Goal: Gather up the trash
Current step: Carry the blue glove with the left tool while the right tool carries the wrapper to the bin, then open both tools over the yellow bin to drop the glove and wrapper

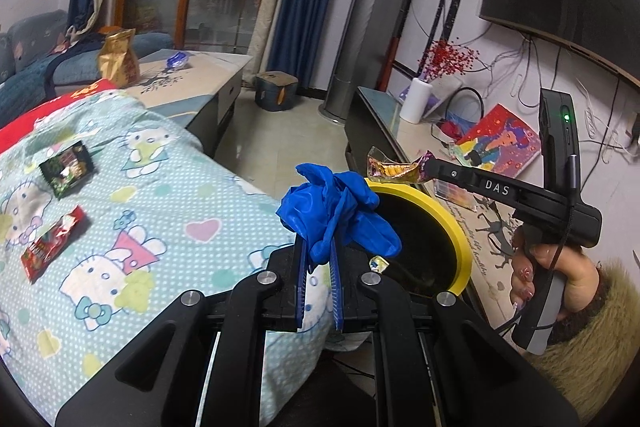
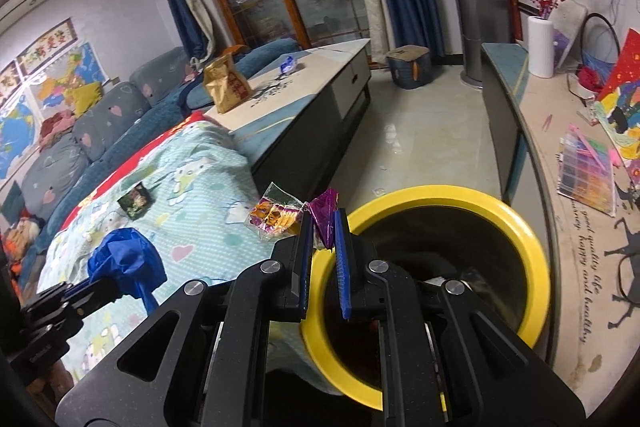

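My left gripper [image 1: 320, 247] is shut on a crumpled blue glove [image 1: 340, 213], held at the near-left rim of the yellow-rimmed black bin [image 1: 464, 239]. My right gripper [image 2: 323, 227] is shut on a purple and yellow snack wrapper [image 2: 280, 217], which hangs just left of the bin rim [image 2: 528, 251]. In the left wrist view the right gripper [image 1: 426, 163] reaches in from the right with that wrapper [image 1: 394, 169] over the bin's far rim. The left gripper [image 2: 116, 287] and glove [image 2: 128, 265] also show low at left in the right wrist view.
A cartoon-cat blanket [image 1: 168, 211] carries a dark green packet [image 1: 68, 169] and a red wrapper [image 1: 54, 245]. Behind stand a coffee table [image 2: 320, 79] with a gold bag [image 2: 226, 83], a sofa [image 2: 100, 119], and a cluttered TV cabinet [image 2: 568, 163] at right.
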`<state>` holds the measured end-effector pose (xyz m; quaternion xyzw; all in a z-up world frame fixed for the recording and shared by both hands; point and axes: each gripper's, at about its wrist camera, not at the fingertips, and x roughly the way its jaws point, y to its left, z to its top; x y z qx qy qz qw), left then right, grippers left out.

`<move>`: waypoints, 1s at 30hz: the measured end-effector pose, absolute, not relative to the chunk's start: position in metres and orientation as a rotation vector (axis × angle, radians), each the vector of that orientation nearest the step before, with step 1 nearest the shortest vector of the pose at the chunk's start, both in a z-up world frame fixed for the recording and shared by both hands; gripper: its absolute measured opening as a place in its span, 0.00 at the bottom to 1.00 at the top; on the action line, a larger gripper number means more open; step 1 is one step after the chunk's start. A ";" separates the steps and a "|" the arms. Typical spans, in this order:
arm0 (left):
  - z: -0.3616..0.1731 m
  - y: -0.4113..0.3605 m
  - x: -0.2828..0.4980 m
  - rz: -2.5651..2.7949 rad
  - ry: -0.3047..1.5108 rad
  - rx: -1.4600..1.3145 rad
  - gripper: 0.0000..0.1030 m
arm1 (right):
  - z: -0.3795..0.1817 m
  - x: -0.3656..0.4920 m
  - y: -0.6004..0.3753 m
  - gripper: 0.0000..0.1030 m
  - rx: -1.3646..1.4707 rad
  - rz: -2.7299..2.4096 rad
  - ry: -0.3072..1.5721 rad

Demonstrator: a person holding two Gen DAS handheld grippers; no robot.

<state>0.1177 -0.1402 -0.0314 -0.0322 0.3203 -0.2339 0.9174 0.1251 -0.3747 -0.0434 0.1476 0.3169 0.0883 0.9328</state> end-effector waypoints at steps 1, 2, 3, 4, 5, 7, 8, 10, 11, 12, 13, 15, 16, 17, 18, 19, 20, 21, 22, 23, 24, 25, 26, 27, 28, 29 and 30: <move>-0.031 -0.142 0.118 -0.485 0.658 -0.063 0.10 | -0.044 0.124 -0.378 0.07 0.301 0.173 0.648; -0.031 -0.146 0.118 -0.492 0.659 -0.057 0.10 | -0.044 0.124 -0.380 0.07 0.301 0.167 0.649; -0.032 -0.148 0.118 -0.496 0.660 -0.053 0.10 | -0.045 0.124 -0.383 0.07 0.302 0.161 0.650; -0.032 -0.151 0.118 -0.500 0.660 -0.047 0.10 | -0.045 0.123 -0.384 0.07 0.302 0.157 0.652; -0.033 -0.154 0.117 -0.505 0.662 -0.043 0.10 | -0.046 0.123 -0.387 0.07 0.302 0.151 0.652; -0.033 -0.159 0.117 -0.513 0.662 -0.032 0.10 | -0.047 0.122 -0.391 0.07 0.301 0.141 0.655; -0.034 -0.161 0.117 -0.518 0.663 -0.027 0.10 | -0.049 0.121 -0.393 0.07 0.301 0.137 0.658; -0.034 -0.165 0.118 -0.526 0.664 -0.019 0.10 | -0.051 0.120 -0.399 0.07 0.302 0.128 0.662; -0.034 -0.168 0.118 -0.531 0.665 -0.013 0.10 | -0.052 0.119 -0.401 0.07 0.302 0.124 0.664; -0.035 -0.171 0.118 -0.536 0.665 -0.008 0.10 | -0.053 0.118 -0.403 0.07 0.300 0.119 0.667; -0.035 -0.174 0.118 -0.539 0.666 -0.004 0.10 | -0.054 0.118 -0.404 0.07 0.298 0.114 0.668; -0.036 -0.179 0.119 -0.549 0.668 0.004 0.10 | -0.055 0.117 -0.408 0.07 0.298 0.106 0.671; -0.036 -0.181 0.119 -0.553 0.669 0.007 0.10 | -0.056 0.116 -0.411 0.07 0.301 0.102 0.672; -0.037 -0.184 0.119 -0.558 0.670 0.011 0.10 | -0.056 0.116 -0.413 0.07 0.303 0.098 0.673; -0.038 -0.187 0.119 -0.561 0.672 0.016 0.10 | -0.057 0.116 -0.415 0.07 0.304 0.092 0.674; -0.039 -0.189 0.119 -0.565 0.673 0.020 0.10 | -0.058 0.115 -0.418 0.07 0.305 0.085 0.675; -0.040 -0.192 0.119 -0.570 0.675 0.024 0.10 | -0.058 0.115 -0.420 0.07 0.308 0.079 0.676; -0.041 -0.195 0.119 -0.573 0.677 0.029 0.10 | -0.059 0.115 -0.422 0.07 0.311 0.074 0.677; -0.042 -0.198 0.119 -0.577 0.678 0.033 0.10 | -0.060 0.114 -0.426 0.07 0.312 0.065 0.677; -0.043 -0.201 0.119 -0.582 0.679 0.037 0.10 | -0.061 0.114 -0.428 0.07 0.311 0.057 0.677; -0.044 -0.204 0.119 -0.585 0.680 0.042 0.10 | -0.061 0.114 -0.430 0.07 0.310 0.052 0.677; -0.044 -0.206 0.119 -0.588 0.680 0.046 0.10 | -0.062 0.114 -0.433 0.07 0.313 0.044 0.678; -0.046 -0.209 0.119 -0.593 0.682 0.050 0.10 | -0.063 0.114 -0.435 0.07 0.317 0.040 0.679; -0.047 -0.213 0.120 -0.597 0.683 0.054 0.10 | -0.063 0.114 -0.436 0.07 0.320 0.036 0.680; -0.047 -0.214 0.120 -0.600 0.684 0.058 0.10 | -0.065 0.114 -0.439 0.07 0.322 0.027 0.682; -0.049 -0.218 0.120 -0.606 0.687 0.065 0.10 | -0.066 0.114 -0.441 0.07 0.324 0.021 0.684; -0.051 -0.221 0.121 -0.610 0.690 0.070 0.10 | -0.066 0.114 -0.443 0.07 0.325 0.017 0.685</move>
